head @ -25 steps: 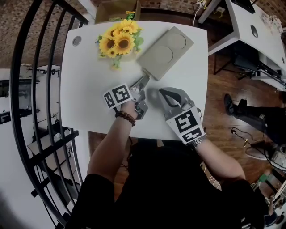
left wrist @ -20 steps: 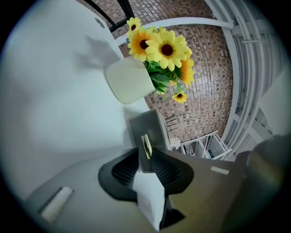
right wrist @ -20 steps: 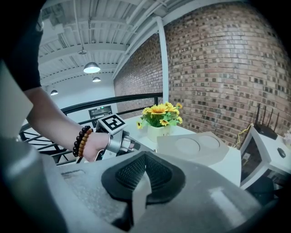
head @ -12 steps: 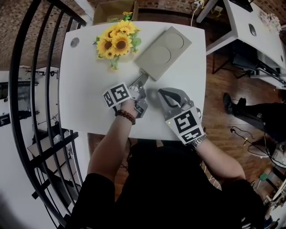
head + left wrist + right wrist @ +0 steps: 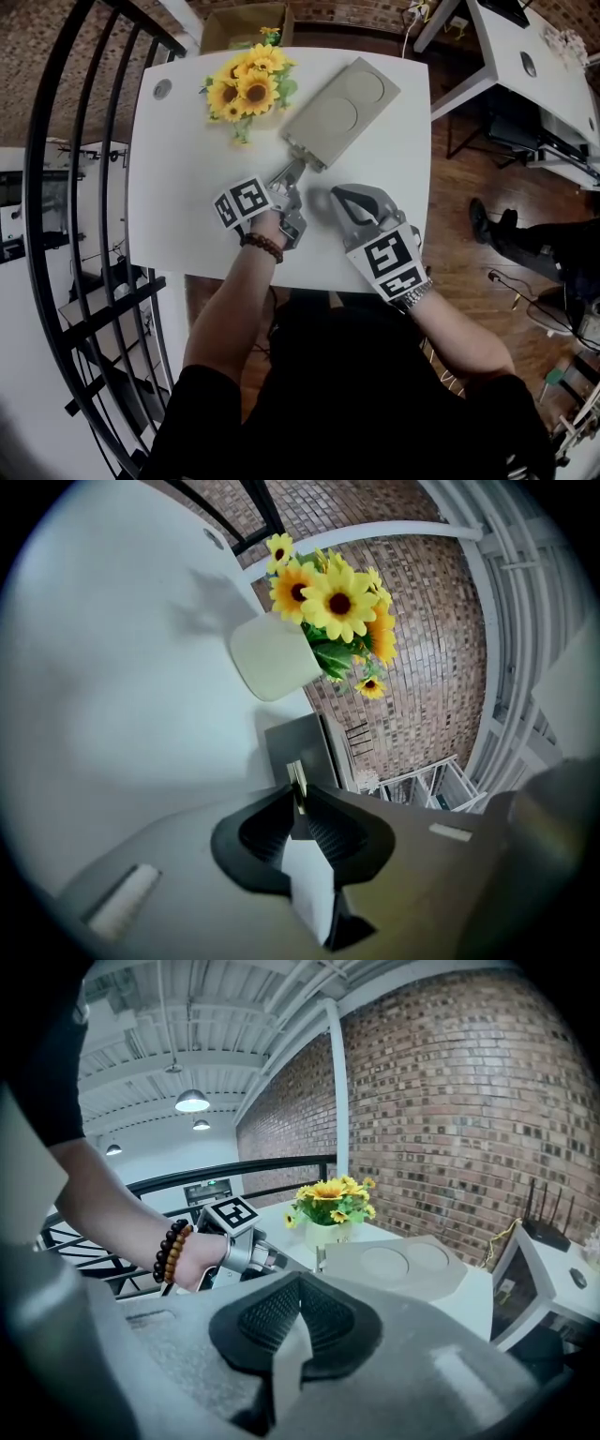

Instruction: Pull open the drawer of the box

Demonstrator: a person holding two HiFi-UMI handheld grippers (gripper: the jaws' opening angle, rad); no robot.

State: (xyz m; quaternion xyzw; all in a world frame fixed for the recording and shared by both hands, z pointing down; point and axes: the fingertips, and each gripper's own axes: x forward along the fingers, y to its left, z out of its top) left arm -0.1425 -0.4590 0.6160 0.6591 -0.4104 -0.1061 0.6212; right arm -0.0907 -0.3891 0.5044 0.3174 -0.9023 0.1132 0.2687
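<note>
In the head view the left forearm reaches forward over the white rectangular table (image 5: 178, 187), with a brown bead bracelet (image 5: 262, 247) at the wrist. The left gripper (image 5: 296, 169) points up and to the right, its tips at the near end of the flat beige box (image 5: 339, 105), which has two round recesses in its lid. The box lies slantwise on the far part of the table, just beside the yellow sunflowers (image 5: 246, 84). The right gripper (image 5: 337, 195) sits low near the table's front edge, apart from the box. Its marker cube hides the right hand.

In the left gripper view the jaws are clenched on the small pale pull tab (image 5: 297, 782) of the dark grey drawer front (image 5: 302, 747). Whether the drawer has slid out at all is hard to make out.

In the right gripper view the jaws are pressed together with nothing between them. Beyond them the left gripper partly covers the box's drawer end.
</note>
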